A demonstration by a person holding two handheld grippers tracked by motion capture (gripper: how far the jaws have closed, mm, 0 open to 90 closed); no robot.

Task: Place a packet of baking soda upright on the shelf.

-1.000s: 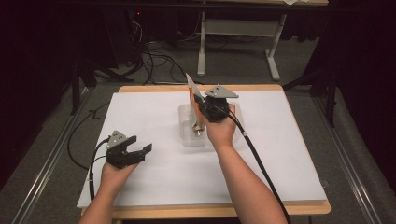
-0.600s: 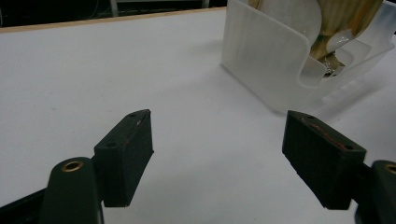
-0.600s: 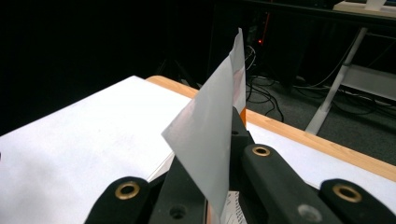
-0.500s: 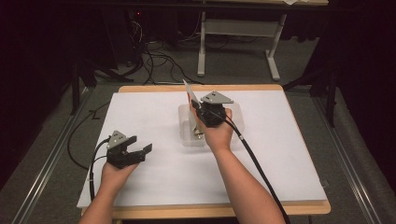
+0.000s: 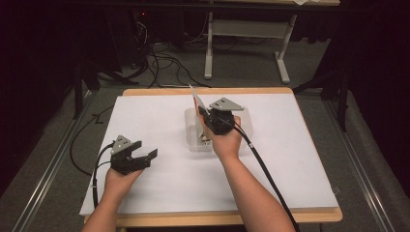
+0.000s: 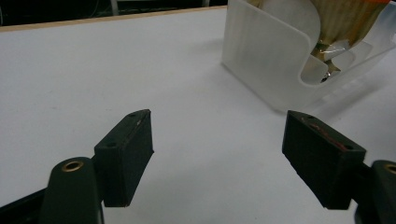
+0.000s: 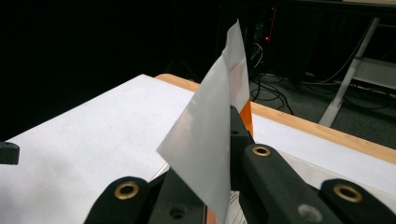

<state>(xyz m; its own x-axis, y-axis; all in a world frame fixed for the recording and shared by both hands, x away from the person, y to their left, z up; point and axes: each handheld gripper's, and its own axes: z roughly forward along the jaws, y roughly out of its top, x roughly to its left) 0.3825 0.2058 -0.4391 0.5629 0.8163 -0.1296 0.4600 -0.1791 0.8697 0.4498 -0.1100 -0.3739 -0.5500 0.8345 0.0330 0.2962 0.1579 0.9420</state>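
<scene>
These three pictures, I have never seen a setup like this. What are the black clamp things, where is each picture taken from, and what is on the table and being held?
No robot here: a person holds a hand-operated two-jaw gripper in each hand. The high view looks down from above the person's side of the table, which has a white cover. The other two pictures come from small cameras riding on the grippers, looking out along their own black jaws.

The left gripper sits over the bare white surface with its jaws wide apart, holding nothing; its own view shows this.

The right gripper is over a clear plastic container near the table's middle. Its jaws are closed on a thin flat packet, silvery with some orange, standing up on edge. What the packet is cannot be read.

In the left gripper view, something brownish and metallic lies inside the container; I cannot identify it.
</scene>
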